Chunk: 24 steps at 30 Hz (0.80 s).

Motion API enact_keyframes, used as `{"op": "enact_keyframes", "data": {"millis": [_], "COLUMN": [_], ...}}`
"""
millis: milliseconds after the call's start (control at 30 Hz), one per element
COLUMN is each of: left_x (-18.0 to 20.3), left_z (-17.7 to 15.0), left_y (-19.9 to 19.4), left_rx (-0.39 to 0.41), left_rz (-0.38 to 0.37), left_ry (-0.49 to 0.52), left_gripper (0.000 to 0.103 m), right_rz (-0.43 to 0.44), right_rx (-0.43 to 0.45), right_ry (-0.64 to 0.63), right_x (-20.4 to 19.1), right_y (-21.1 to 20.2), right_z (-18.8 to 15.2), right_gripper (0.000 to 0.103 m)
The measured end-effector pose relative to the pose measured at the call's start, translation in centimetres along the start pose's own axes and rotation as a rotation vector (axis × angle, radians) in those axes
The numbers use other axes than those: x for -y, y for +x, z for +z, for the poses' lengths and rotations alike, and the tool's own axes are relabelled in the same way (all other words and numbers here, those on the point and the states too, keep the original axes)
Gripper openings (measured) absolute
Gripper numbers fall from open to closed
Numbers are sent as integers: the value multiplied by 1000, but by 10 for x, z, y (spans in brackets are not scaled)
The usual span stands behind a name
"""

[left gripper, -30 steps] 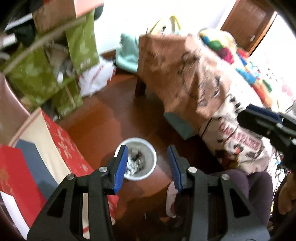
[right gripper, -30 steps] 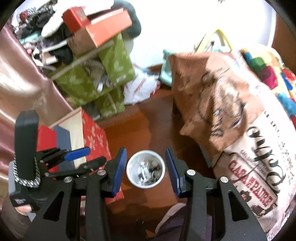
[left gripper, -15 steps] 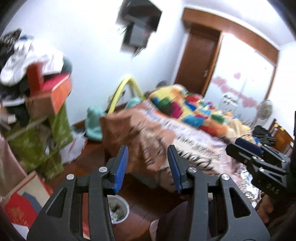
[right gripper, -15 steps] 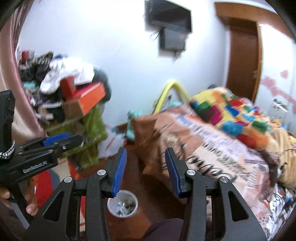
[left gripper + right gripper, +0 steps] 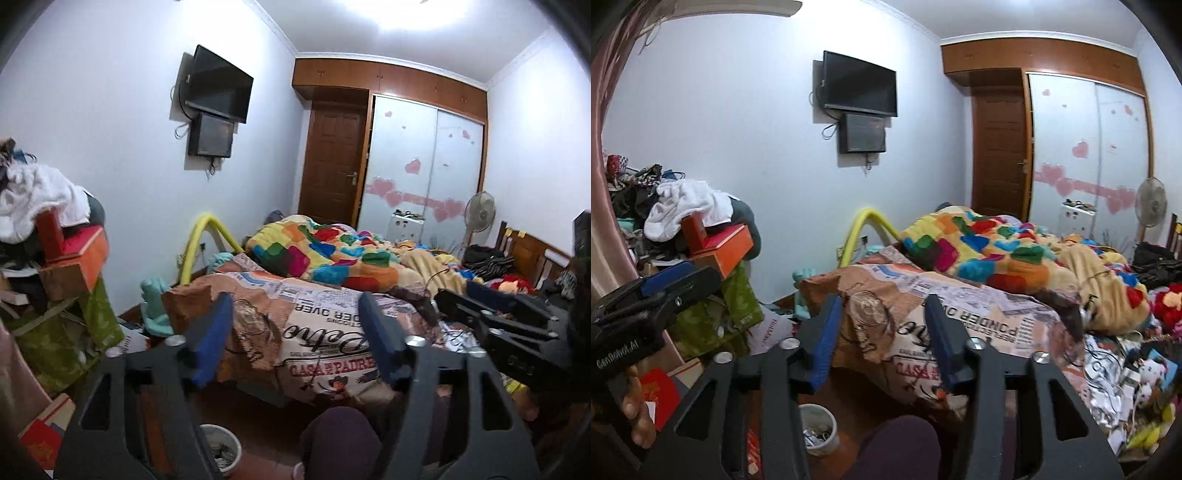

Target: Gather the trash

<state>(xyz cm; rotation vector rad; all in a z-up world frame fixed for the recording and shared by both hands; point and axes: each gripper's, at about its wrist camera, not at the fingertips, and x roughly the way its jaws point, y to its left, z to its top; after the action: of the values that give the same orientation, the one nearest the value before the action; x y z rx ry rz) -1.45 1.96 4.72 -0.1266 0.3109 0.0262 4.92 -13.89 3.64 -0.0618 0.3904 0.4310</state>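
Bedroom seen along both grippers. The left gripper (image 5: 295,332) points across the bed (image 5: 332,314); its blue-padded jaws are opening, standing wide apart with nothing between them. The right gripper (image 5: 882,332) points the same way; its jaws are also opening, moderately apart and holding nothing. The bin (image 5: 818,428), a small white tub with scraps of trash inside, stands on the wooden floor (image 5: 846,454) near the foot corner of the bed, below the left finger of each gripper in its own view (image 5: 221,450). A patchwork blanket (image 5: 325,254) lies along the wall-side edge of the bed. More litter (image 5: 1123,384), papers and wrappers, lies along the bed's near edge at lower right in the right wrist view. A pile of boxes (image 5: 716,247) and clothes rises at left, and a TV (image 5: 219,85) hangs on the wall.
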Motion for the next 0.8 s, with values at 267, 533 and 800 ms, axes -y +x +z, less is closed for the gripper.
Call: {"op": "enact_keyframes", "data": {"millis": [267,533,800], "left_x": [4,3,3], "left_z": [-17,-27,-31], "left_y": [-25,-31,-30], "left_rx": [26,12,1], "left_rz": [32,30,27], "left_ry": [11,2,-4], "left_gripper": [98,98,98], "right_rz": [-125,-141,-142], "right_rx": [70,45,44], "right_ry": [26,28,28], "right_x": [1,2,5], "right_y": [-24,-28,-33], "right_z": [-12,-23,-24], "right_gripper": [103,103,103]}}
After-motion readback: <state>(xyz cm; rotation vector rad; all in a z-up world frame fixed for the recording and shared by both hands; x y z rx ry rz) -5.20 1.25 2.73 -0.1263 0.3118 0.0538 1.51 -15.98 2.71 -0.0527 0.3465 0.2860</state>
